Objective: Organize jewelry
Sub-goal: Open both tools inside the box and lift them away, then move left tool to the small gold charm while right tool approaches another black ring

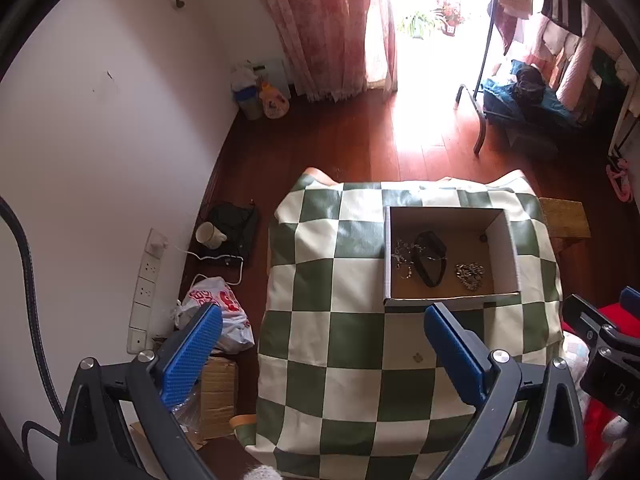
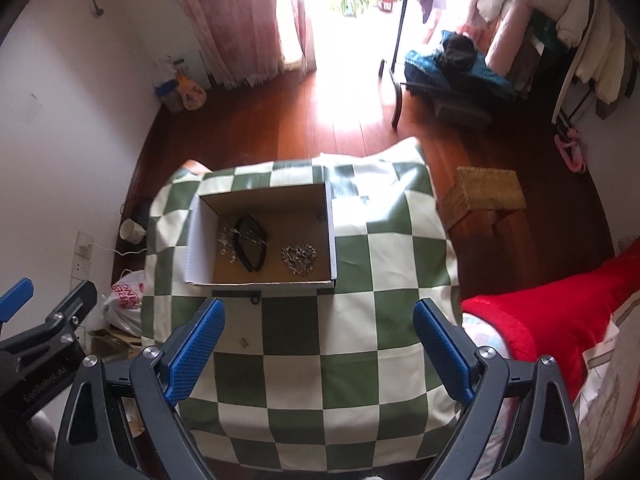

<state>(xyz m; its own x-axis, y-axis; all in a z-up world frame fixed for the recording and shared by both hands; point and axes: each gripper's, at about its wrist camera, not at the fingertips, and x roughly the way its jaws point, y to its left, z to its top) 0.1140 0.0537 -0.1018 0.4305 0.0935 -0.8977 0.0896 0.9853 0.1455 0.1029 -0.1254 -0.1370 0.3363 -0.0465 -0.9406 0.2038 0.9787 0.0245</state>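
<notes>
The right gripper (image 2: pixel 318 320) hangs low over the cloth (image 2: pixel 352 344), jaws spread and empty; the left gripper (image 1: pixel 322 334) beside it is just as wide and empty. Two small pieces are not yet in the box (image 2: pixel 192 248): a dark ring (image 2: pixel 254 300) just outside its near wall, and a tiny charm (image 2: pixel 243 343) nearer the grippers. Inside lie a silver chain (image 2: pixel 226 245), a black band (image 2: pixel 251 248) and a chain heap (image 2: pixel 299 259). The charm looks the likely pick: come straight down, pinch without catching the cloth.

Open cardboard box (image 2: pixel 332 236) holds black band (image 2: pixel 251 248), silver chains (image 2: pixel 299 259); small ring (image 2: pixel 254 301) outside, just beside box.
</notes>
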